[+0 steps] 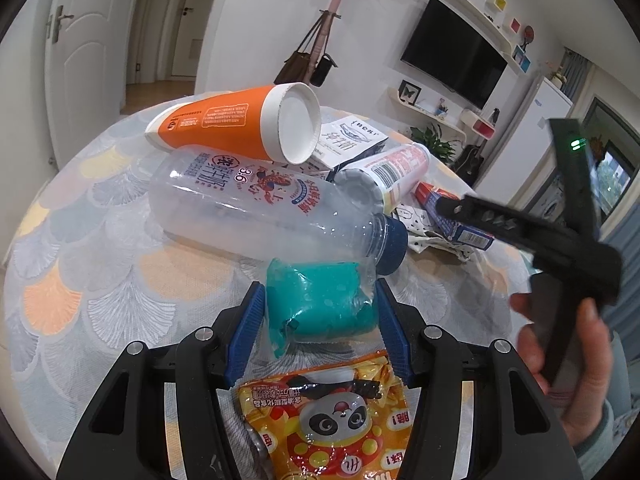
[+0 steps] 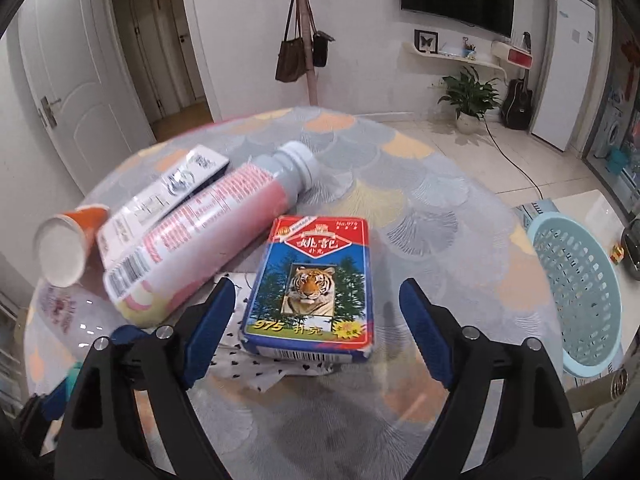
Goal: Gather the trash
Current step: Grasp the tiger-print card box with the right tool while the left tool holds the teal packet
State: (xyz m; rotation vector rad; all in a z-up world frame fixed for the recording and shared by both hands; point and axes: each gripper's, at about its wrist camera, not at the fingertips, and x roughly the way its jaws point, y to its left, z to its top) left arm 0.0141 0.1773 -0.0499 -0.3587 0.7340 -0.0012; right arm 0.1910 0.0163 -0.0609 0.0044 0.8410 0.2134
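Round table (image 2: pixel 400 184) strewn with trash. The left gripper (image 1: pixel 320 312) brackets a teal packet in clear film (image 1: pixel 320 304); the blue pads (image 1: pixel 248 332) stand beside its edges, but whether they are pressing cannot be told. The packet lies between a clear plastic bottle (image 1: pixel 256 208) and a yellow panda snack bag (image 1: pixel 332 420). It looks light, soft and slippery in its film, so a hold across the thick teal middle seems safer than the loose edge. The right gripper (image 2: pixel 316 320) is spread wide, holding nothing, above a tiger-print card box (image 2: pixel 312 284), which appears stiff and light, best pinched across its long sides. Only the right wrist view shows the pale blue basket (image 2: pixel 580 292) beside the table, the likely bin, and the pink-labelled bottle (image 2: pixel 208 220) full length. Only the left wrist view shows the orange cup (image 1: pixel 236 120) whole and the packet.
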